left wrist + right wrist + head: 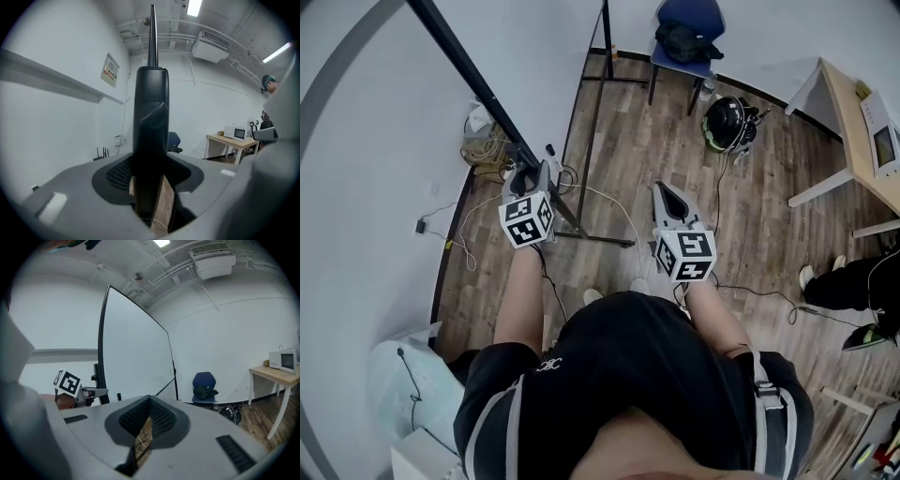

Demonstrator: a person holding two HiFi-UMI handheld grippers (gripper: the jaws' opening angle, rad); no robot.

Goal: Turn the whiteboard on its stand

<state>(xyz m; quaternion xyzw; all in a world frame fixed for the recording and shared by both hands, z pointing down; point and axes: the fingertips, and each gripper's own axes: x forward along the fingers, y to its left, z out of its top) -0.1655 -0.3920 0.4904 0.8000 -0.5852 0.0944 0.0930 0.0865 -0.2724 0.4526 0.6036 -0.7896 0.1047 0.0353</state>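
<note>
Wood-plank floor (675, 159) and white walls surround the whiteboard (539, 66), which rests on its stand (598, 241) just ahead of both tools. The left tool (530, 174) is clamped on the board's black side frame (151, 117). The frame bar runs up between the jaws, and the pads press on it from either side. From the right tool (667, 193), the board stands at an angle, with its near edge at the left tool and its other edge farther off. The right tool holds nothing. Its jaws are drawn together with only a thin slit between them, and it hangs apart from the board, to the left tool's right. Beyond the right tool are a blue chair (692, 11) with a black bag (686, 42) on it, a helmet (727, 122) on the floor, and a desk (853, 112) carrying a microwave (883, 141).
</note>
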